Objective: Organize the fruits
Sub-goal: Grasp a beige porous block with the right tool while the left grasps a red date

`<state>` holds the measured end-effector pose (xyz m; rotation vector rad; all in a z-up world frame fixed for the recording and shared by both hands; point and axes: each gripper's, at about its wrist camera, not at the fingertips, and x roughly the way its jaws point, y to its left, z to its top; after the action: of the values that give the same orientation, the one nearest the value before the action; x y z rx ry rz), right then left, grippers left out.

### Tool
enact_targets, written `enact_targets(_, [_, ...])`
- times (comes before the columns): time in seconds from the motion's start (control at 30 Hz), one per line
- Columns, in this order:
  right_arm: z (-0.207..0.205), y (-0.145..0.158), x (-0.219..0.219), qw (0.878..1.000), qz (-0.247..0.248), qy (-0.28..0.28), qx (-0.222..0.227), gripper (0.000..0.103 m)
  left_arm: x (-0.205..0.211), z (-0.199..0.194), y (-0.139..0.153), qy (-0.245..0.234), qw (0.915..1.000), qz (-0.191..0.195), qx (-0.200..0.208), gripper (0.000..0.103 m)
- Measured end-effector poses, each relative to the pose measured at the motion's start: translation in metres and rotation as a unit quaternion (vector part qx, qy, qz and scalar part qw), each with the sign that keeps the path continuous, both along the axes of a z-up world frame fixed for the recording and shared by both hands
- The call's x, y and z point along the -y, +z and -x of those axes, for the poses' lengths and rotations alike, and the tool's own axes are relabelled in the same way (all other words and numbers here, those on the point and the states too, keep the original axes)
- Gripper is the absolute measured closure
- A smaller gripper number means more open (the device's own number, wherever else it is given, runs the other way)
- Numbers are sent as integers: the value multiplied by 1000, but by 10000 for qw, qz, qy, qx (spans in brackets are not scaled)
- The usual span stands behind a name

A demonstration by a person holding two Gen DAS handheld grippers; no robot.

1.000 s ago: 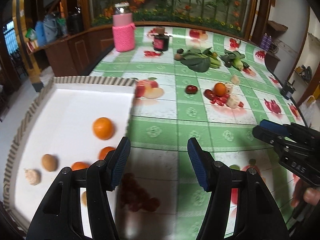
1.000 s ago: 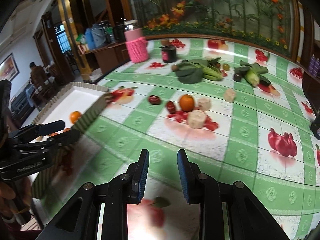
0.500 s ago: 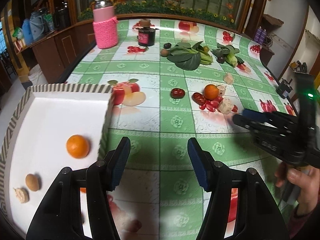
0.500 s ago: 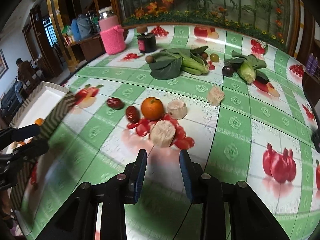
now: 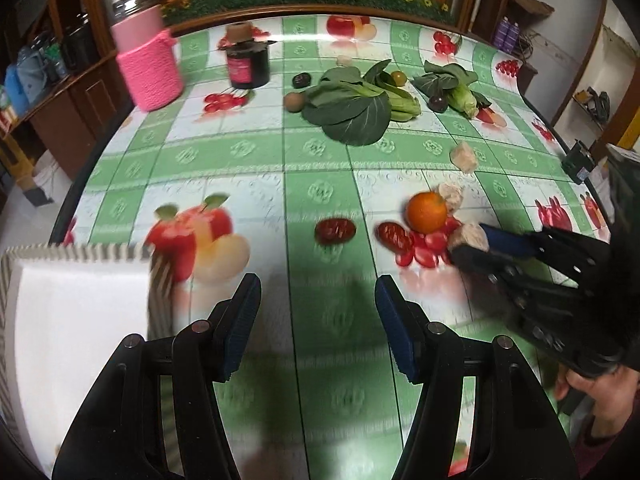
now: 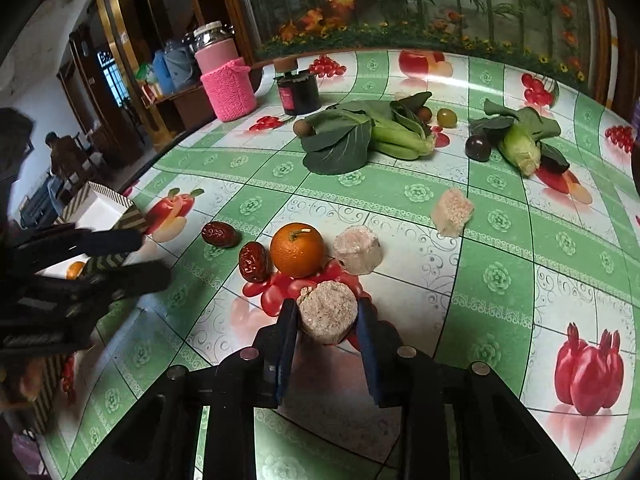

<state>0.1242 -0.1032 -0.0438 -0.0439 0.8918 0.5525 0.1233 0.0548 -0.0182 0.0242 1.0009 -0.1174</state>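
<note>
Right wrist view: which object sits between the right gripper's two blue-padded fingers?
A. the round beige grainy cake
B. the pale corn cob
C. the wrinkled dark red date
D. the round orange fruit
A: the round beige grainy cake sits between the fingers of the right gripper, while the round orange fruit lies just beyond them on the tablecloth.

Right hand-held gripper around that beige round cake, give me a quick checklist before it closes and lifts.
1. Round cake sits between the fingers of the right hand-held gripper: ok.
2. Fingers touching the cake: cannot tell; a slight gap seems to remain on both sides.
3. Orange and the second round cake stand apart from the fingers: ok.
4. Left hand-held gripper open and holding nothing: ok.
5. Space free in the white tray: ok in the part shown.
6. Path to the tray: not ok, the left hand-held gripper is in the way.
</note>
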Motion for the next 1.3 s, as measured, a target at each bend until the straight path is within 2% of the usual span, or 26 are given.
enact_targets(0.13, [-3,-1,4,9999,-152,21,-62,74,4,-21,-8,-104,9999,-84,-69,43])
enact_targets(0.3, [-3,-1,5,9997,-212,59,-80,74,4,-40,-18,-74,9999,-16,-136,44])
enact_targets(0.43, [-4,-1,6,9997,-219,91,-96,74,7,-46,-25,-146,9997,-124,-161,44])
enact_targets(0.5, [-4,0,5,9998,-177,103,-83,74,8,-45,-26,-179,9997,-159,-78,53])
enact_targets(0.53, [-4,0,4,9998,-145,103,-68,74,9,-44,-25,-208,9996,-177,-43,67])
enact_targets(0.57, [-3,0,4,9999,-125,95,-55,74,9,-44,-24,-233,9996,-156,-36,77])
enact_targets(0.67, [-3,0,4,9999,-100,68,-38,74,6,-42,-22,-184,9998,-91,-7,77])
enact_targets(0.93, [10,7,-1,9999,-94,115,-40,74,6,-6,1,-223,9996,20,173,76])
enact_targets(1.3, [67,31,-17,9989,-283,347,158,74,-17,72,26,120,9993,47,360,76])
